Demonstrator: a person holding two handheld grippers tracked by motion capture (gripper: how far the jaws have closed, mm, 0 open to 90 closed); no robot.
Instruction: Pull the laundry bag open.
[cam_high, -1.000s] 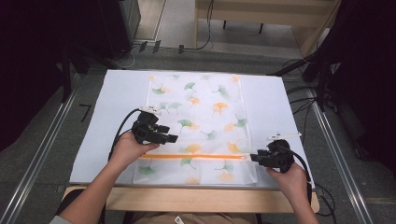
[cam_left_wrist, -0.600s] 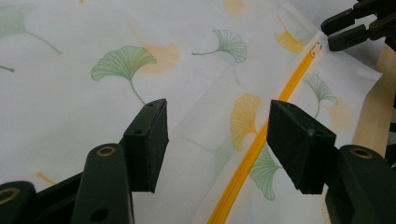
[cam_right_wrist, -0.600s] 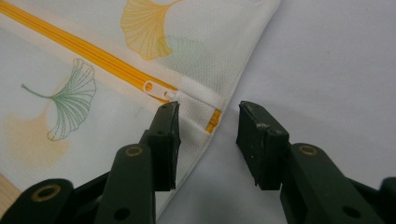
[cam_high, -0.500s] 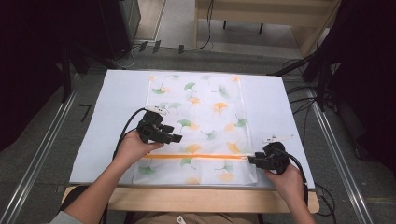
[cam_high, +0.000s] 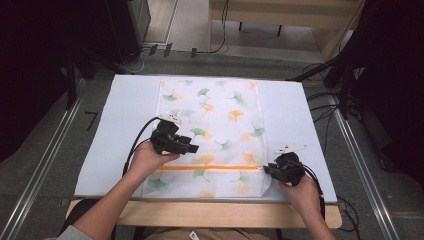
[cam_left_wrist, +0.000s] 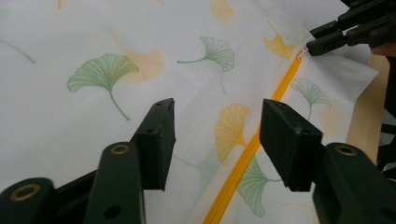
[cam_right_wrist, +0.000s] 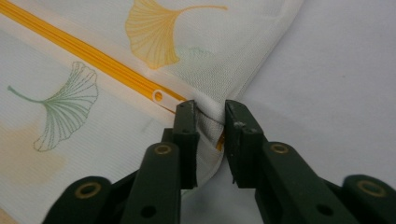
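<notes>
A white cloth bag (cam_high: 215, 110) printed with green and orange ginkgo leaves lies flat on the white mat (cam_high: 125, 125). An orange zipper (cam_high: 210, 168) runs across its near end. My left gripper (cam_high: 192, 148) hovers open just above the cloth, its jaws (cam_left_wrist: 217, 126) apart on either side of the zipper (cam_left_wrist: 247, 154). My right gripper (cam_high: 267, 170) is at the zipper's right end, shut on the bag's bunched corner (cam_right_wrist: 210, 114). The zipper's white pull (cam_right_wrist: 159, 96) lies just left of that gripper's fingertips. The left gripper view also shows the right gripper (cam_left_wrist: 317, 44) far off at the zipper's end.
The mat covers a wooden table whose front edge (cam_high: 210, 212) shows below the bag. Metal rails (cam_high: 45, 165) run along the floor on both sides. Cables (cam_high: 320, 100) lie on the floor at the right. Bare mat flanks the bag.
My right gripper has edged left onto the bag's corner at the zipper's end. My left gripper has shifted slightly right over the cloth.
</notes>
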